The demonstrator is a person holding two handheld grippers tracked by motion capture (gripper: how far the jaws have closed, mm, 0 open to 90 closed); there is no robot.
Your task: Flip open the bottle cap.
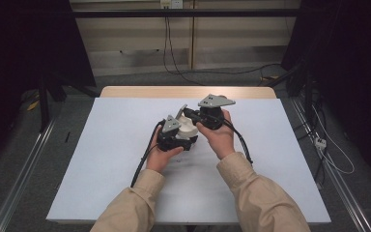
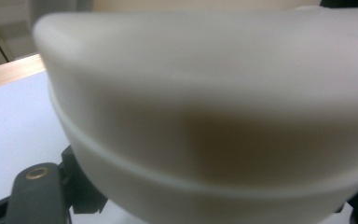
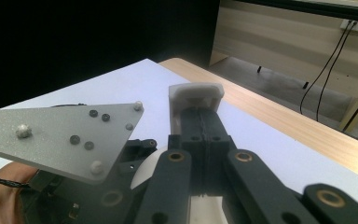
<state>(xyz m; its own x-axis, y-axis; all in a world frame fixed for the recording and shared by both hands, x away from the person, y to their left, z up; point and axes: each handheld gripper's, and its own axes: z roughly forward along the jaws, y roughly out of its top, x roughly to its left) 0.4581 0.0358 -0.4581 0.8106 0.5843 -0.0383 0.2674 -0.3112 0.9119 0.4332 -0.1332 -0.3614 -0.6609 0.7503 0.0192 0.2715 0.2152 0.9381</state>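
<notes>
the person is holding one cream-white container just above the middle of the white table sheet, a gripper in each hand pressed in on it. the left gripper is sitting at the container's seven o'clock side with its jaws drawn together; in the left gripper view the cream body is crowding right up against the lens, so i cannot tell which part is being pinched. the right gripper is coming in from two o'clock, its jaws pressed together, the tips sitting in a small white cap-like piece. judging from this, the grasp is made, and separating or fitting the piece is remaining. count: one container, one white piece, two grippers, two grey plates.
</notes>
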